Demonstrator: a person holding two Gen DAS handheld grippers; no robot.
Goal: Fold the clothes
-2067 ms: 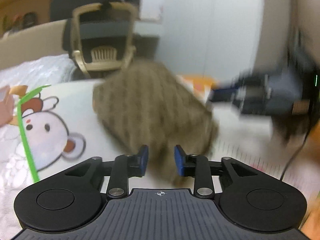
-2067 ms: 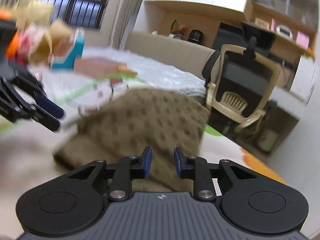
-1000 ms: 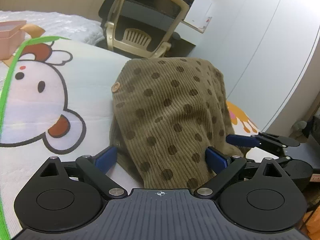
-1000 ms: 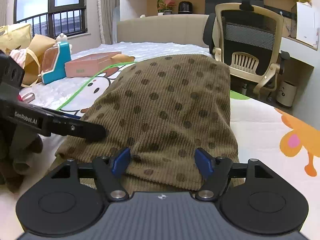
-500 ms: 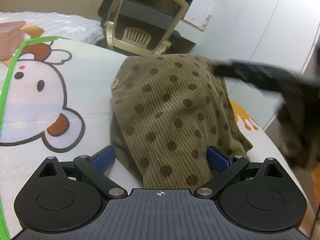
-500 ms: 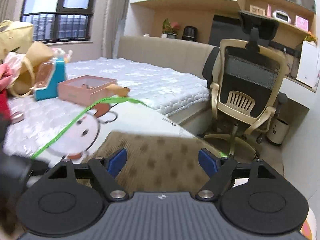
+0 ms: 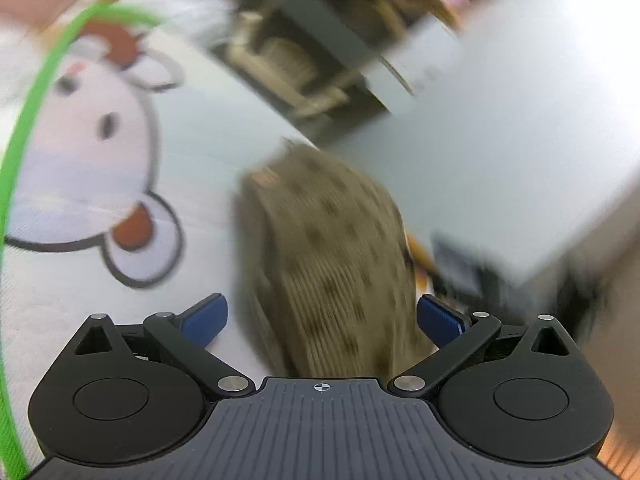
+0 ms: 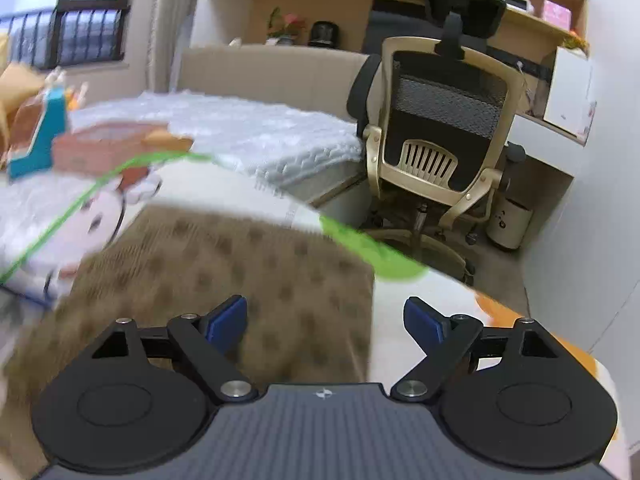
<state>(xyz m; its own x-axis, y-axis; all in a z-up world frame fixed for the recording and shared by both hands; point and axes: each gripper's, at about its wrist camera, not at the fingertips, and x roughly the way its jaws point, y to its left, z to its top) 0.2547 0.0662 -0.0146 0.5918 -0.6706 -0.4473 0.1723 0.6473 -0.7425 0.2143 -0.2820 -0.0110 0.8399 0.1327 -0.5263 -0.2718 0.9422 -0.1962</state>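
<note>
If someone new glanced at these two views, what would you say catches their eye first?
Probably the folded olive-brown corduroy garment with dark dots, lying on the white cartoon-printed bed sheet directly ahead of the open left tool. In the right wrist view, the beige-framed mesh office chair stands beyond the bed, past the open right tool.

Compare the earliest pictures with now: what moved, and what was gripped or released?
Both tools went from nearly shut to wide open; neither grips anything now. The left tool straddles the near end of the brown spotted garment and is mid-swing, its view blurred. The right tool lifted back, with the garment's edge below its fingers. The garment stays folded on the cartoon mat; the chair has not moved.
</note>
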